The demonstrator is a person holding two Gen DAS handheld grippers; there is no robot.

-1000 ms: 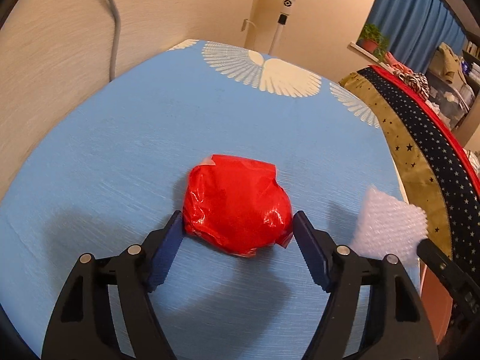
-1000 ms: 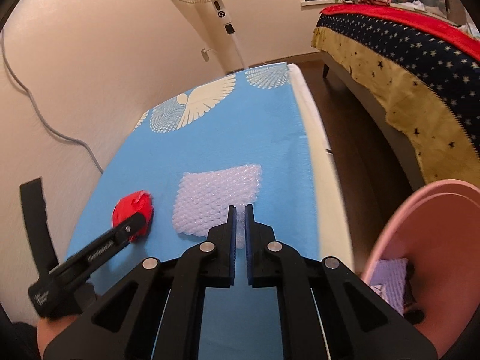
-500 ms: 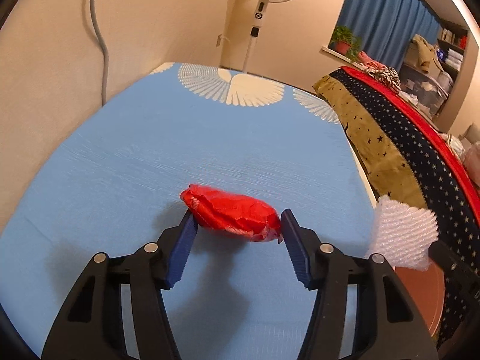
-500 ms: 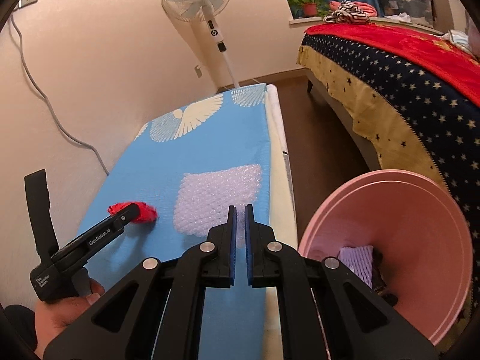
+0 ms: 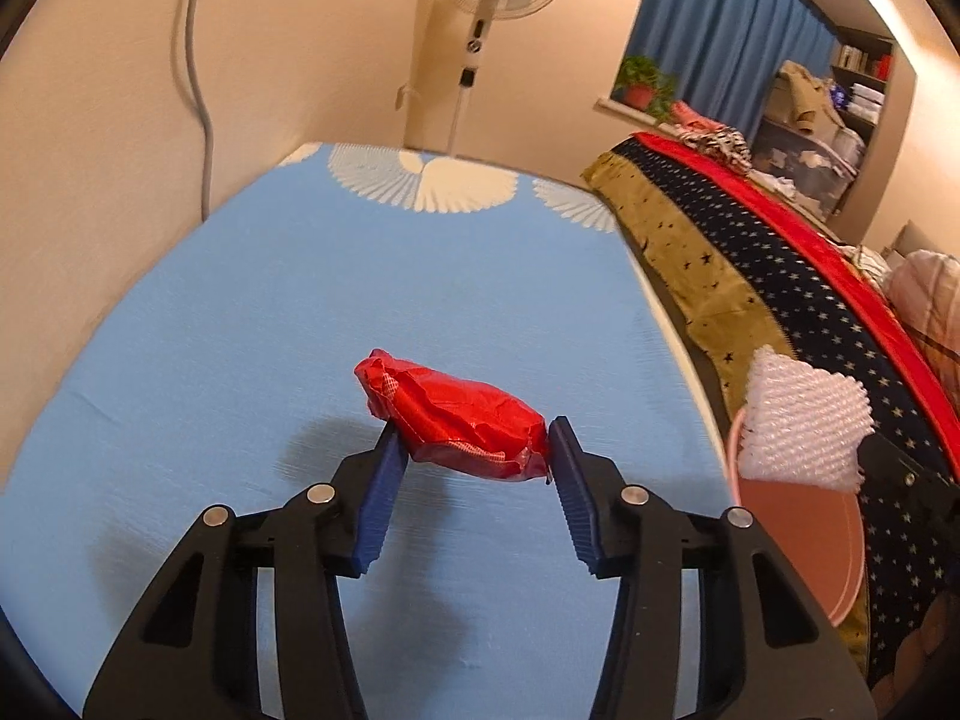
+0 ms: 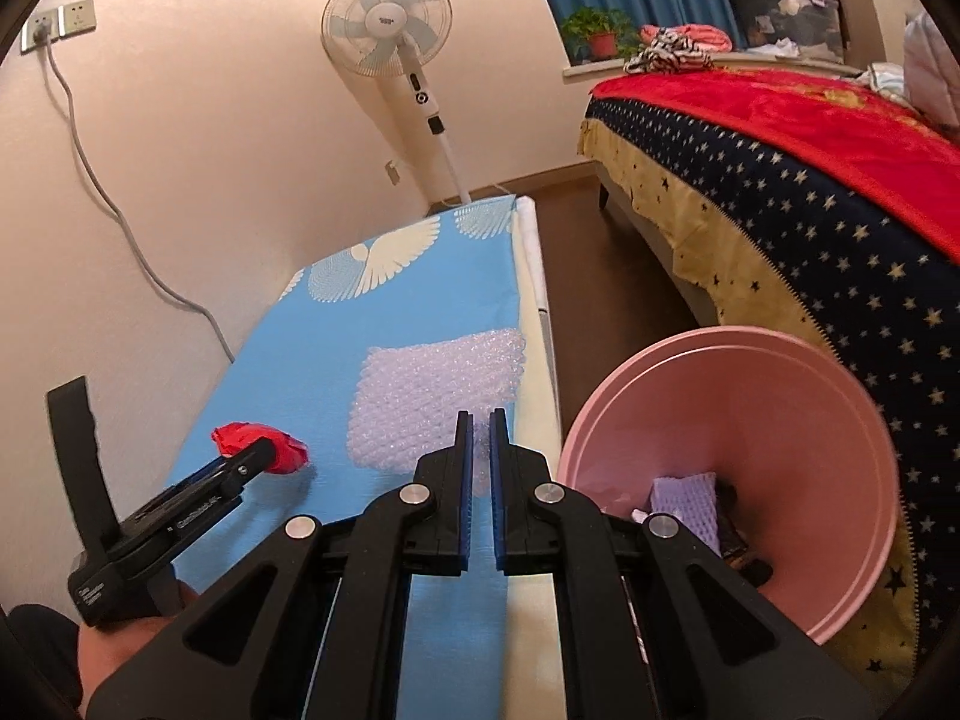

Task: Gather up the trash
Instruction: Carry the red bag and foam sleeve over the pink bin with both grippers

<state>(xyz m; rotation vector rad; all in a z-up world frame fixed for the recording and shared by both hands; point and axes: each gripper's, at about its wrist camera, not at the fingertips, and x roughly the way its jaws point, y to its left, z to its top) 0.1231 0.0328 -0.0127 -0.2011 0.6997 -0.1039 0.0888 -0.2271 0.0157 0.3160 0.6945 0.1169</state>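
My left gripper [image 5: 471, 438] is shut on a crumpled red wrapper [image 5: 456, 420] and holds it above the blue board [image 5: 240, 360]; a shadow lies under it. In the right wrist view the wrapper [image 6: 258, 447] shows at the left gripper's tip. My right gripper [image 6: 480, 420] is shut on a sheet of white bubble wrap [image 6: 438, 390], lifted near the board's right edge; it also shows in the left wrist view [image 5: 804, 426]. A pink bin [image 6: 750, 396] stands right of the board, with a purple foam piece [image 6: 684, 504] and dark scraps inside.
A standing fan [image 6: 390, 36] is at the board's far end by the wall. A bed with a starred cover [image 6: 810, 192] runs along the right, behind the bin. A grey cable [image 6: 108, 204] hangs down the left wall.
My left gripper closed on the red wrapper and lifted it off the board. My right gripper rose with the bubble wrap, bringing the pink bin further into view.
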